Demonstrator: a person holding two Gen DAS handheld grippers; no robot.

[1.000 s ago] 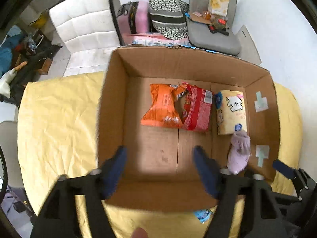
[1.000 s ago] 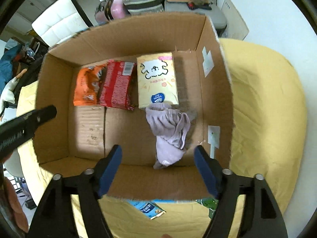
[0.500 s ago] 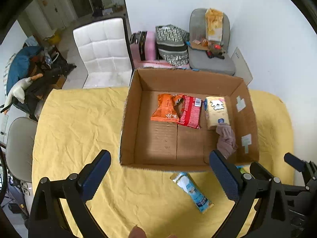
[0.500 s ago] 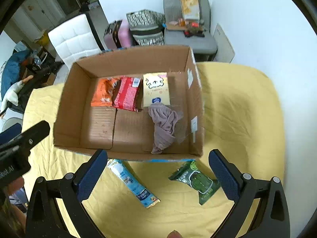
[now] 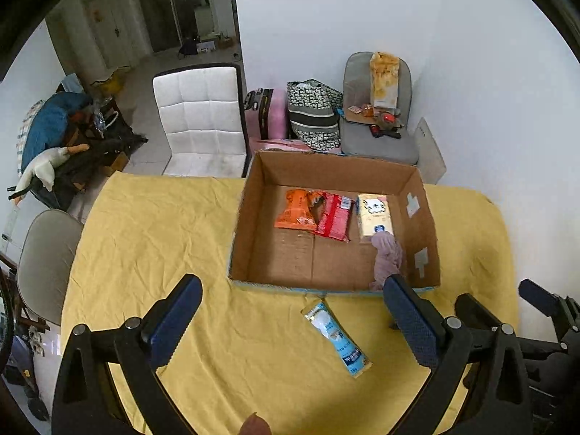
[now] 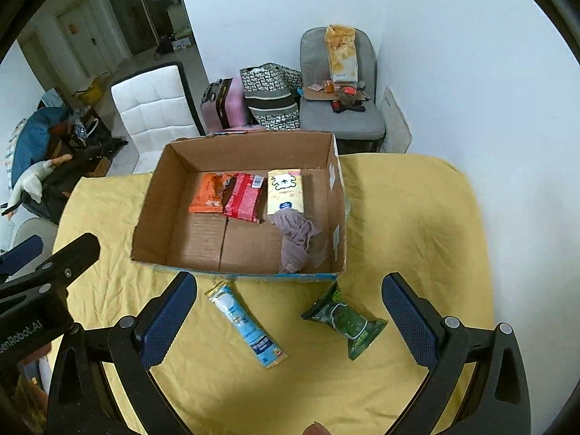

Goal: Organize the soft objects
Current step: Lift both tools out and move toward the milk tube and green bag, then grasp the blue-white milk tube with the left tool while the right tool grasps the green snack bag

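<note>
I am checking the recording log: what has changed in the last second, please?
Both hand-held grippers, left and right, pulled back from over the cardboard box, jaws open and empty. The purple cloth and three packets stayed in the box.

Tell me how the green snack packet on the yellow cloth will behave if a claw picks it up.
The green snack packet looks puffy with crimped ends, so it probably weighs little and dents under a squeeze. Its glossy film may slip between the pads. It lies flat on the wrinkled yellow tablecloth, so a push would likely slide it, not roll it.
</note>
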